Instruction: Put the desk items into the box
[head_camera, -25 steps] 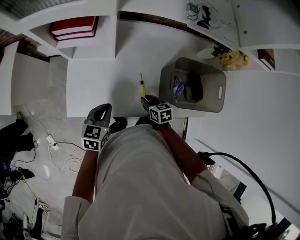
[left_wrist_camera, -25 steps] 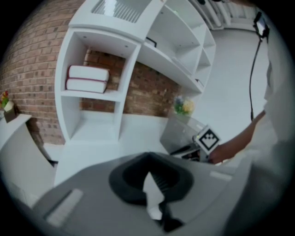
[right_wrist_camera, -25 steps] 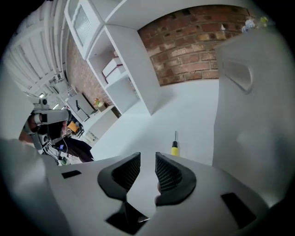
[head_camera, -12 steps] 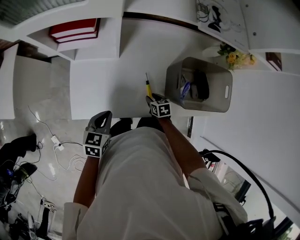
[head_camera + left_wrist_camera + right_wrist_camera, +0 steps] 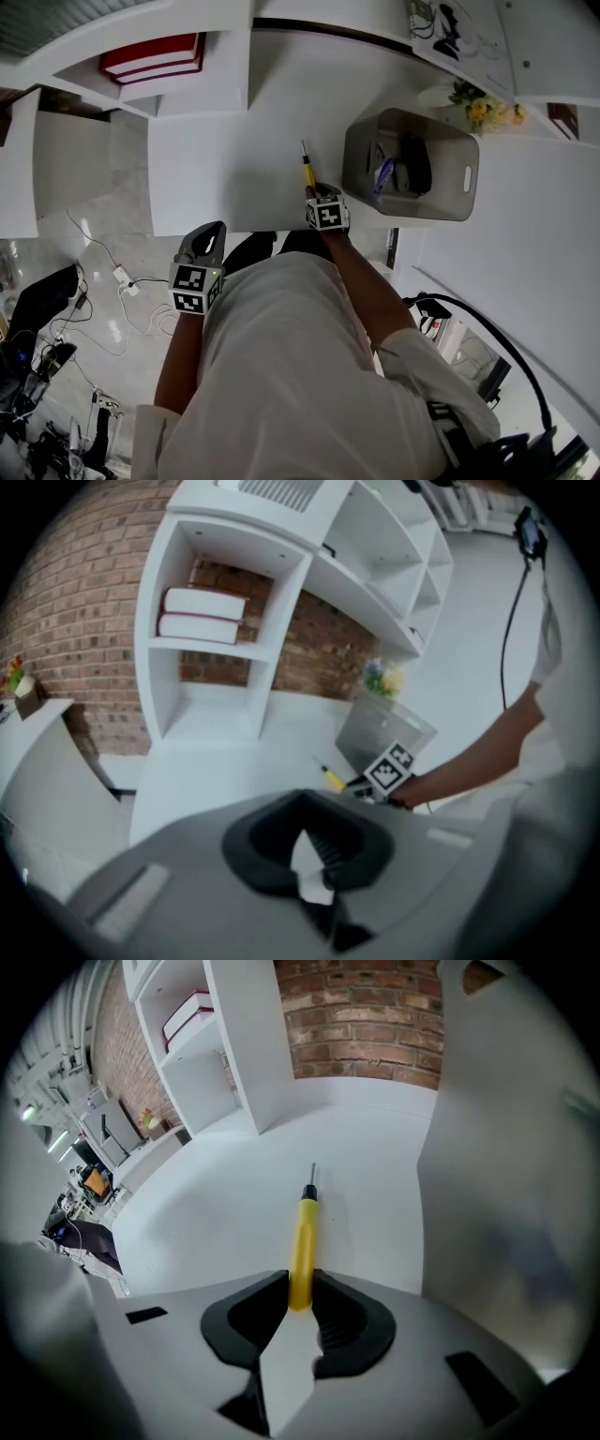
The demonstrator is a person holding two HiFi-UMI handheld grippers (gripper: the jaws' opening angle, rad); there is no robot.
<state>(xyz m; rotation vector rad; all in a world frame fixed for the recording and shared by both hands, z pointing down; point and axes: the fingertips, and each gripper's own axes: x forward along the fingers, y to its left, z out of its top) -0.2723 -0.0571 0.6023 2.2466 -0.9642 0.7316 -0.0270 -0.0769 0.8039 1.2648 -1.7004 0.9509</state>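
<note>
Brick wall (image 5: 84, 602) and white shelving (image 5: 225, 592) stand behind a white desk (image 5: 234, 141), which looks almost bare to me. At its right edge sits the grey box (image 5: 412, 208), already holding a dark item (image 5: 415, 173) and a blue-and-white one (image 5: 382, 176) that I cannot identify, so I judge most of the job done. One thing is left on the surface that I can see: a yellow screwdriver (image 5: 307, 173), lying flat close to the near edge, just left of the box and pointing toward the far edge. My right gripper (image 5: 300, 1302) is closing on its handle, and the pads seem to meet it on both sides, though it is not yet lifted. My left gripper (image 5: 314, 855) hangs off the near edge, jaws pressed together on nothing.
</note>
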